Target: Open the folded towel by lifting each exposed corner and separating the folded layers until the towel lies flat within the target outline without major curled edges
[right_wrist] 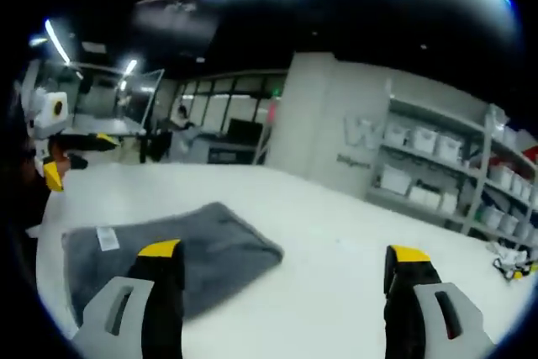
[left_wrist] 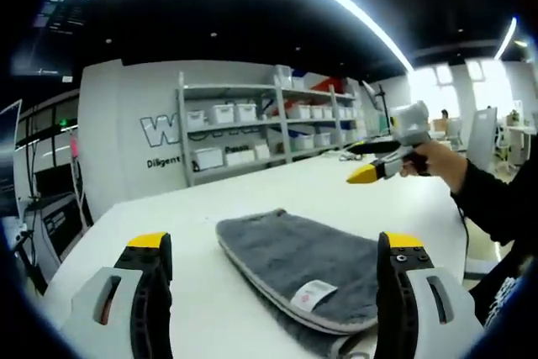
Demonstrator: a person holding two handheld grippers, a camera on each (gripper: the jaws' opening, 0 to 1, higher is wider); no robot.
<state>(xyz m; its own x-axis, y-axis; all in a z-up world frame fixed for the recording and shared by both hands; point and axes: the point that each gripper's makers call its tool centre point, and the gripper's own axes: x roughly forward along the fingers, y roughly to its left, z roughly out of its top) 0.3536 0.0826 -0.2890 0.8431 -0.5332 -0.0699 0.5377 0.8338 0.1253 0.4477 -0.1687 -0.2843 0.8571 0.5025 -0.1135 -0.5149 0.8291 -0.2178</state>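
A grey towel point(left_wrist: 294, 250) lies folded on the white table point(left_wrist: 168, 216), with a white label point(left_wrist: 313, 294) on its near end. My left gripper point(left_wrist: 274, 241) hovers low over it, open, its yellow-tipped jaws spread to either side of the towel with nothing between them. In the right gripper view the towel point(right_wrist: 218, 241) lies at the lower left, its label point(right_wrist: 108, 239) near the far left edge. My right gripper point(right_wrist: 284, 251) is open and empty, its left jaw over the towel. The right gripper point(left_wrist: 370, 161) also hangs above the table in a person's hand.
Metal shelves point(left_wrist: 252, 124) with white bins stand against the far wall, seen also as shelves point(right_wrist: 454, 174) at right. The left gripper point(right_wrist: 78, 157) shows at the far left. A black sleeve point(left_wrist: 496, 199) reaches in at right. Bare table top point(right_wrist: 336, 233) surrounds the towel.
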